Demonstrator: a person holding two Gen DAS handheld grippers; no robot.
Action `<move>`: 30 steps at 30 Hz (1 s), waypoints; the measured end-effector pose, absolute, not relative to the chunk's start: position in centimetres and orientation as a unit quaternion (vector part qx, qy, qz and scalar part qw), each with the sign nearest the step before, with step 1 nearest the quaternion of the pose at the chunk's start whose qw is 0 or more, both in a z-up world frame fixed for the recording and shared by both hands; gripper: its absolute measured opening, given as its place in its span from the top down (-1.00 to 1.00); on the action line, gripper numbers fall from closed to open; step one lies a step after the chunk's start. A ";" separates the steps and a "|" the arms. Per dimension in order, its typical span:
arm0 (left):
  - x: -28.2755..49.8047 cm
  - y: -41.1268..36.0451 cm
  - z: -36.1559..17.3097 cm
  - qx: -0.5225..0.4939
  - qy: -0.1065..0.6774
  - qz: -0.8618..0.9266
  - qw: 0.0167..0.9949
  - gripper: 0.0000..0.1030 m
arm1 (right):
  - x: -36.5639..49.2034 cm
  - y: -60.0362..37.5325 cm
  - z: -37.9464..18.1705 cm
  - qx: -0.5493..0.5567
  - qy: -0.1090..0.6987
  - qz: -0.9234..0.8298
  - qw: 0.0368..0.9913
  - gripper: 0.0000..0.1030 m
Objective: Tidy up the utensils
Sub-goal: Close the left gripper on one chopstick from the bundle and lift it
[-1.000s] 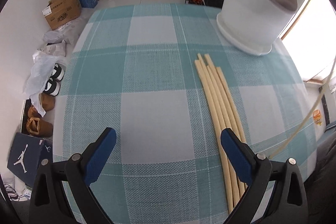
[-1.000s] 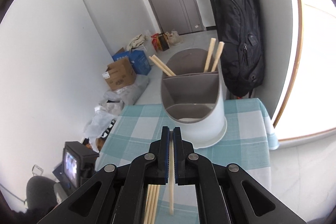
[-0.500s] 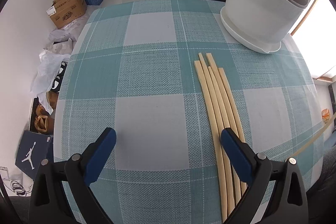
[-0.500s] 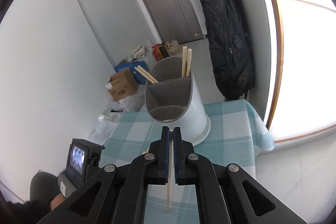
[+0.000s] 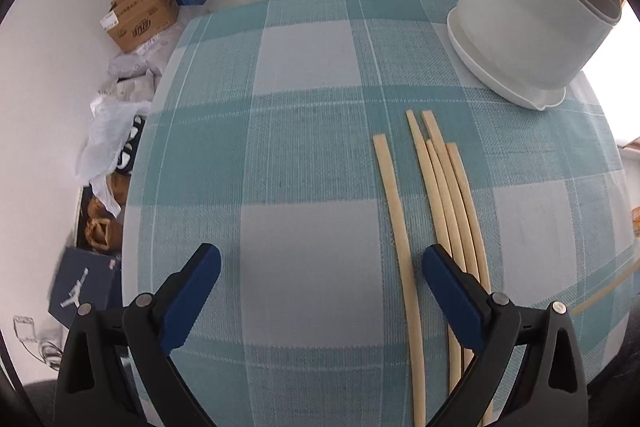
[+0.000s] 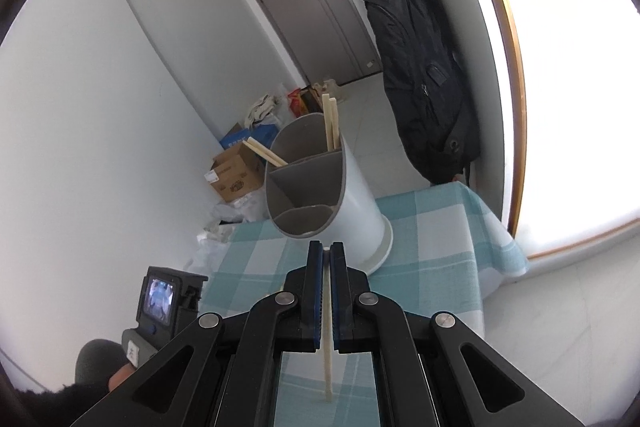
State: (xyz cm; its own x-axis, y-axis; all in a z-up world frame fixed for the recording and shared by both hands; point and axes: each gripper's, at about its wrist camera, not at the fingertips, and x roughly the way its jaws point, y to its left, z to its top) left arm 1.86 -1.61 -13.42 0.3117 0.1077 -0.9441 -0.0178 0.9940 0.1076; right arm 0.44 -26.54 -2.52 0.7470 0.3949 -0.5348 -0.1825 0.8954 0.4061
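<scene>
Several pale wooden chopsticks lie side by side on the teal checked tablecloth; one lies slightly apart on the left. My left gripper hovers open above them, its right finger over the bundle. The white utensil holder with grey compartments stands at the far right. In the right wrist view my right gripper is shut on a single chopstick, just short of the holder, which has chopsticks in its rear compartments.
The table edge drops off to the right by a window. A black backpack hangs behind the table. Cardboard boxes, bags and shoes lie on the floor to the left. The left hand's device with a small screen shows low left.
The left gripper shifted over the table, so the chopsticks and holder sit farther right and one chopstick now lies apart. The right gripper rolled and the holder appears more tilted and farther.
</scene>
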 end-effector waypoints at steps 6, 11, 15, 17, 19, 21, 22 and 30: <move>4.3 -1.5 -13.5 0.045 0.586 0.013 0.809 -0.77 | 0.6 -26.5 -2.5 0.169 0.321 0.159 0.918 0.95; 5.5 -1.6 -13.1 0.024 0.598 -0.038 0.801 0.01 | 0.8 -26.9 -2.5 0.180 0.323 0.159 0.916 0.95; 6.3 -2.3 -13.0 0.033 0.597 -0.056 0.800 0.46 | 0.9 -27.1 -2.5 0.183 0.322 0.158 0.915 0.95; 6.2 -3.0 -12.9 0.038 0.596 -0.066 0.799 0.85 | 1.0 -27.1 -2.5 0.185 0.322 0.158 0.915 0.95; 6.0 -3.4 -12.8 0.051 0.591 -0.070 0.802 0.94 | 1.0 -27.2 -2.5 0.186 0.323 0.157 0.914 0.95; 5.7 -3.4 -12.6 0.059 0.585 -0.065 0.806 0.95 | 1.0 -27.2 -2.5 0.187 0.324 0.155 0.914 0.95; 5.6 -3.3 -12.6 0.056 0.583 -0.063 0.808 0.95 | 1.0 -27.3 -2.5 0.187 0.324 0.155 0.915 0.95; 3.9 -1.3 -9.0 -0.004 0.499 -0.046 0.866 0.95 | 0.5 -26.5 -2.4 0.172 0.316 0.152 0.921 0.95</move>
